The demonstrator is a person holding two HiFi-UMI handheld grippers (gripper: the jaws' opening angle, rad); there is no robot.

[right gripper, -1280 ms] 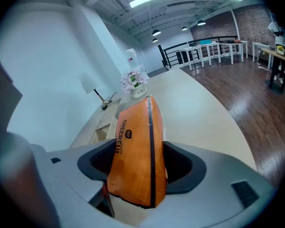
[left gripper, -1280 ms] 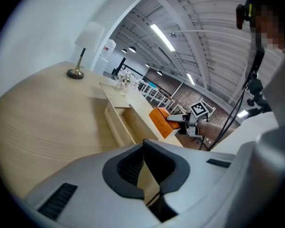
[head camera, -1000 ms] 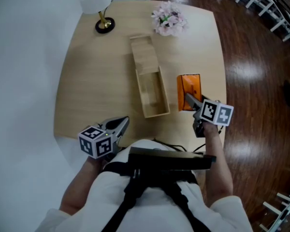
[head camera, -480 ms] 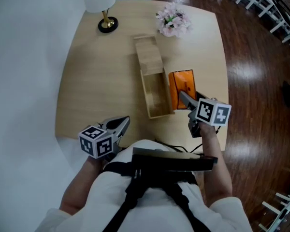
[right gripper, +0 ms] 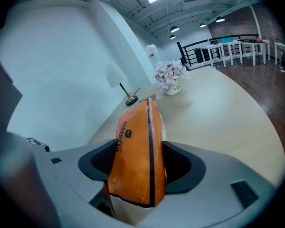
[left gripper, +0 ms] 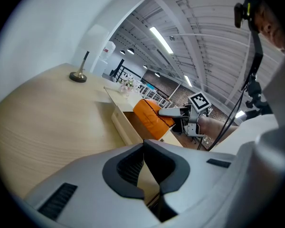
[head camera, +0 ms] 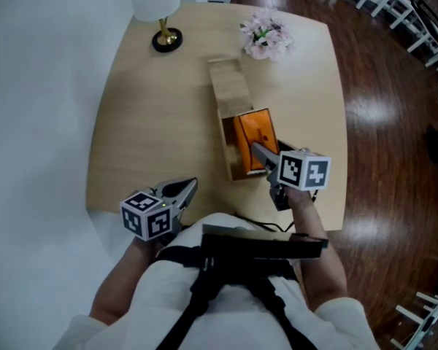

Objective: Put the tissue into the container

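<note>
My right gripper is shut on an orange tissue pack, held on edge between the jaws. In the head view the pack hangs over the open near half of a long wooden box in the middle of the table. From the left gripper view the orange tissue pack sits just above the box's rim. My left gripper rests at the table's near edge with its jaws closed together and nothing between them.
A lamp with a brass base stands at the far left of the round wooden table. A small vase of pink flowers stands at the far right. Dark wooden floor lies beyond the right edge.
My right gripper has carried the tissue pack leftward, from the table beside the box to a spot over the box's open half. The left gripper has stayed put.
</note>
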